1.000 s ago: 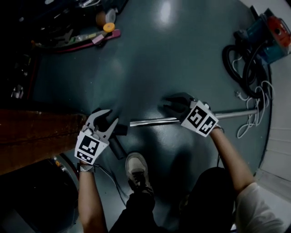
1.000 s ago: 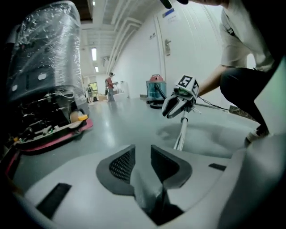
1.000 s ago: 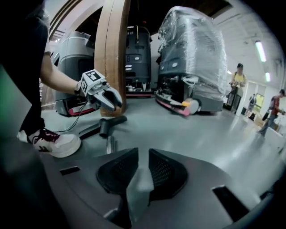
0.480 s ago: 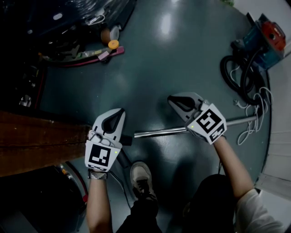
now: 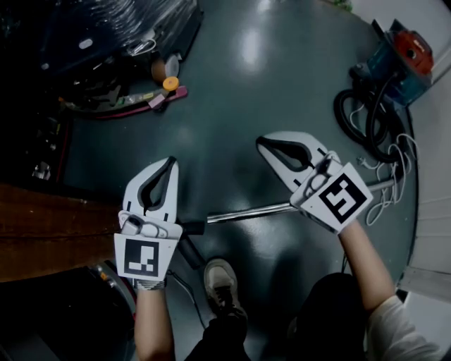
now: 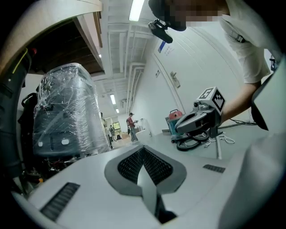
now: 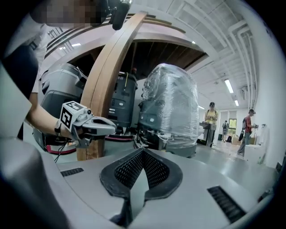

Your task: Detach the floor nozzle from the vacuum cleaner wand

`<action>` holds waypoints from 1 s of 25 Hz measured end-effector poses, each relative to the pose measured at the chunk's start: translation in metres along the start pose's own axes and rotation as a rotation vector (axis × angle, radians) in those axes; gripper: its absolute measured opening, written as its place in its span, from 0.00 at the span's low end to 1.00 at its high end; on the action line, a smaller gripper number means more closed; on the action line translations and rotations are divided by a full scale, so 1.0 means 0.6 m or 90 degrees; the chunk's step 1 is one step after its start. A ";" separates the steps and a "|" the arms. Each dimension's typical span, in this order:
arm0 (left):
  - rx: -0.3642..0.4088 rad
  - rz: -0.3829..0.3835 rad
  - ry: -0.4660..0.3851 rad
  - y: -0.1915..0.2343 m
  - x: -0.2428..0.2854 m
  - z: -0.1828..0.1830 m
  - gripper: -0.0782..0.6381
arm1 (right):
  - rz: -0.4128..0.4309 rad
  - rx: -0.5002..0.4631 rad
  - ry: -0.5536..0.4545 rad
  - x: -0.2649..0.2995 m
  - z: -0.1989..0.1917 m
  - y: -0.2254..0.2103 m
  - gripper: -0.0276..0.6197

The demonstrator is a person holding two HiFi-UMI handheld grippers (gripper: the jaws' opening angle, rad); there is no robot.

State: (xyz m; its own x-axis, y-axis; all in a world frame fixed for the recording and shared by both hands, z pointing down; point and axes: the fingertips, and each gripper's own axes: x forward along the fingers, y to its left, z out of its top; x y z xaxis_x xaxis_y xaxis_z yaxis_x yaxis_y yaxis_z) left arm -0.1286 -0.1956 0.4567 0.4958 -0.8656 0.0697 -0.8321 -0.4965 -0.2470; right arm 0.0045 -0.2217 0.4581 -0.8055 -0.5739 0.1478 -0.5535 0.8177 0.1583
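Observation:
The metal wand (image 5: 254,210) lies across the dark floor in the head view. At its left end sit a black collar (image 5: 194,227) and the dark floor nozzle (image 5: 189,248), half hidden by my left hand; I cannot tell whether they are joined. My left gripper (image 5: 171,161) hangs above that end, shut and empty. Further right, my right gripper (image 5: 261,143) is held above the wand, also shut with nothing in it. In the left gripper view the jaws (image 6: 142,151) meet and the right gripper (image 6: 196,120) shows beyond. In the right gripper view the jaws (image 7: 143,152) meet too.
A blue and red machine (image 5: 398,56) with a coiled black hose (image 5: 366,113) and a white cable (image 5: 394,190) stands at the right. A wooden beam (image 5: 49,225) runs in from the left. Plastic-wrapped equipment (image 5: 141,21) and tape rolls (image 5: 169,83) are at the top left. A shoe (image 5: 222,278) stands below the wand.
Both grippers have risen off the wand and the nozzle. Their jaws were open a second ago and are now shut on nothing.

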 end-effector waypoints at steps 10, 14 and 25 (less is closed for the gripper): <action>0.047 -0.001 0.029 -0.004 0.010 0.012 0.11 | -0.006 0.004 -0.018 -0.006 0.016 -0.008 0.08; 0.047 -0.002 0.035 -0.010 0.013 0.003 0.11 | -0.010 0.006 -0.012 -0.008 0.005 -0.012 0.08; 0.041 -0.012 0.040 -0.023 0.017 -0.007 0.11 | -0.019 -0.001 0.012 -0.006 -0.021 -0.014 0.08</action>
State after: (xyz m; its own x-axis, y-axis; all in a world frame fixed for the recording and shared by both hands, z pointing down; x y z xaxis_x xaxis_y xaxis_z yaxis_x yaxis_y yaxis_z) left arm -0.1132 -0.1980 0.4651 0.4927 -0.8598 0.1344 -0.8041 -0.5089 -0.3073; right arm 0.0147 -0.2271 0.4686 -0.7840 -0.5994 0.1613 -0.5774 0.7996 0.1649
